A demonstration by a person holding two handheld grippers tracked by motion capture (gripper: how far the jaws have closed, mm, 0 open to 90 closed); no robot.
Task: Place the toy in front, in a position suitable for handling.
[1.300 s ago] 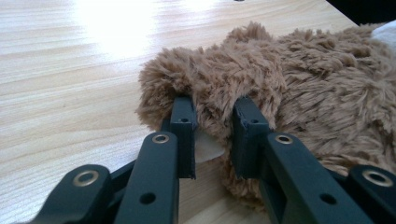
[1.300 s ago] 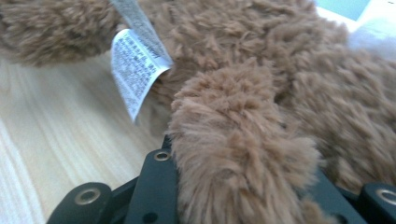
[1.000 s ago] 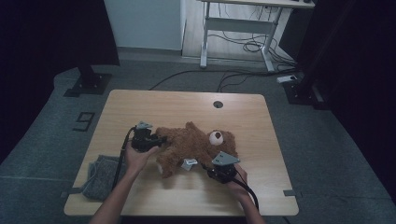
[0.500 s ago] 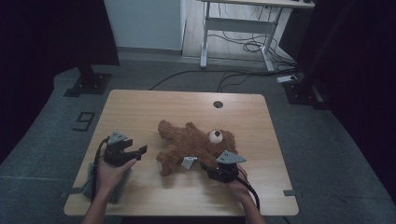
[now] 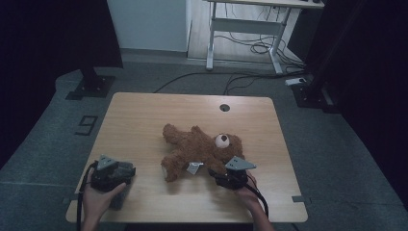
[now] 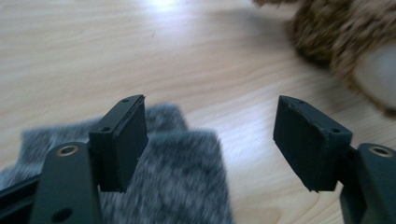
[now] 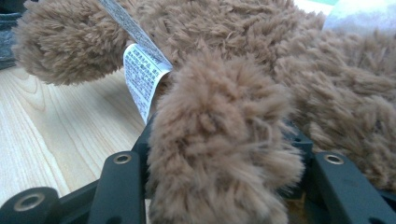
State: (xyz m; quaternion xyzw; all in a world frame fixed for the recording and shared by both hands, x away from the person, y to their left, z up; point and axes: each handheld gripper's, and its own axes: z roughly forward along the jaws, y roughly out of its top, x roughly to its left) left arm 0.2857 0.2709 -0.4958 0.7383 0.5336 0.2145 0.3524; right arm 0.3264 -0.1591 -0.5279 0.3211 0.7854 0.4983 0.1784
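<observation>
While the high view gives the whole table (image 5: 144,115), the right gripper view adds a printed white tag (image 7: 140,79) on the teddy bear (image 5: 197,149), which lies on its back at mid-table.

Right gripper (image 5: 222,179): at the bear's near side; a furry brown limb (image 7: 219,154) sits between its jaws, which have just been opening; whether the pads press the fur cannot be told.

Left gripper (image 5: 126,169): at the table's near left corner, jaws wide and just opened further, nothing between them, above a grey knitted cloth (image 6: 187,177). The bear's foot (image 6: 359,51) is well apart from it.

Hands: both enter from the near edge.
</observation>
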